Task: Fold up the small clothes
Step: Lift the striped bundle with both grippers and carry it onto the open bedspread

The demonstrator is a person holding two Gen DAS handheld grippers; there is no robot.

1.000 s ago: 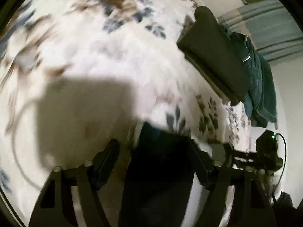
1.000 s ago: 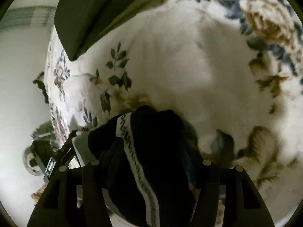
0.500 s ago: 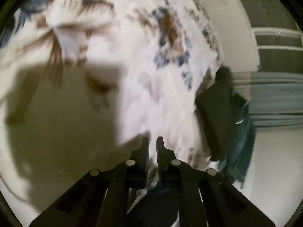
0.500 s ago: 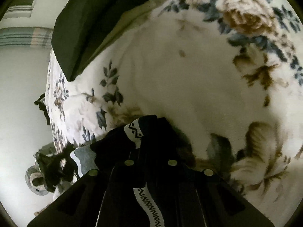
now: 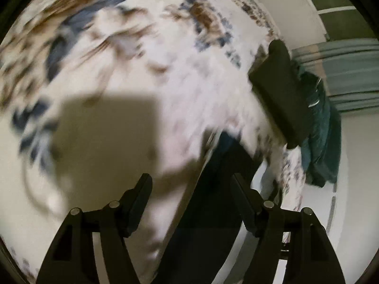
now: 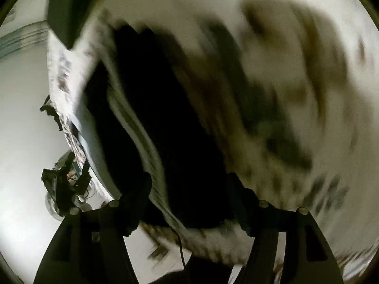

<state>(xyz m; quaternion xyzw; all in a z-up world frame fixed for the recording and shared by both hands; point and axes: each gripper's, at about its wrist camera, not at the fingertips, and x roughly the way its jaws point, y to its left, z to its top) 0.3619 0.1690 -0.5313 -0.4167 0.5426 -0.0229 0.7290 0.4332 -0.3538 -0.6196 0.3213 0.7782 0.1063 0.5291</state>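
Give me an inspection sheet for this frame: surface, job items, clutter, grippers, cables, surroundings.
Surface: floral blanket, motion-blurred in both views.
Job's things: dark garment with a pale patterned stripe, lying on the blanket between both grippers' fingers.
Clutter: dark cushion; teal clothes beside it at the blanket's edge.
Grippers: left gripper open; right gripper open; neither clamps the garment.
Cables: thin dark wire near the bottom of the right view.
Surroundings: pale floor; striped wall.

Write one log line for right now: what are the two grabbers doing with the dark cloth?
left hand-held gripper: open | right hand-held gripper: open | dark garment: on floral bedspread, unheld | views: blurred
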